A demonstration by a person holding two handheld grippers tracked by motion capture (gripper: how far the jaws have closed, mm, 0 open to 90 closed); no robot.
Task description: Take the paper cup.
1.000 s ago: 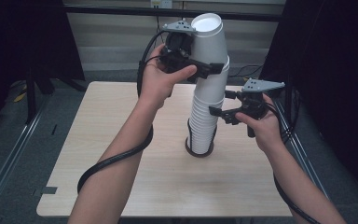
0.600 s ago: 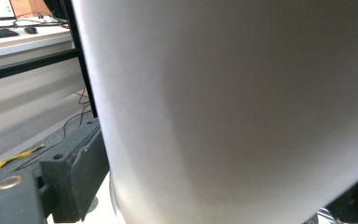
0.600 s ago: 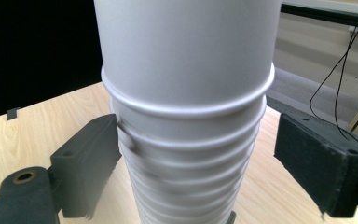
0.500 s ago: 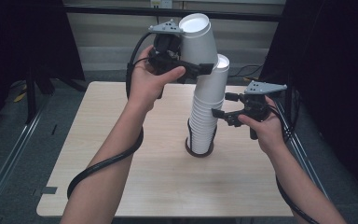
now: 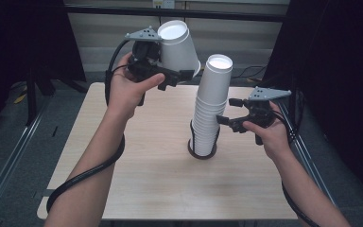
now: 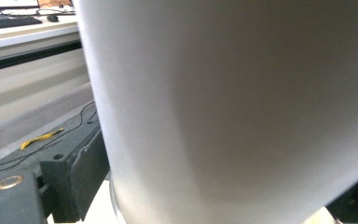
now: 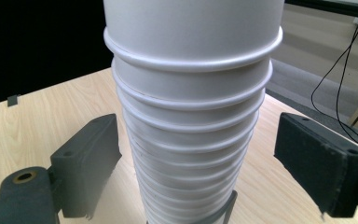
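Note:
High over the table's back left, my left gripper (image 5: 178,66) is shut on a single white paper cup (image 5: 177,45), which tilts with its flat bottom up, clear of the stack. In the left gripper view the cup's wall (image 6: 237,107) looms close, with one black pad (image 6: 81,172) against it. A tall stack of upturned white cups (image 5: 210,109) stands mid-table in a black wire holder (image 5: 202,151). My right gripper (image 5: 229,111) is open beside the stack. In the right gripper view its pads (image 7: 91,158) flank the stack (image 7: 191,116) with a gap on each side.
The light wooden table (image 5: 137,179) is bare around the holder. Black cables trail from both grippers along the forearms. Dark curtains hang at left and right, and a metal rail runs along the table's left side.
My left gripper has carried the cup off the stack's top, to the left and slightly lower. The stack's top cup now stands uncovered. My right gripper has stayed put.

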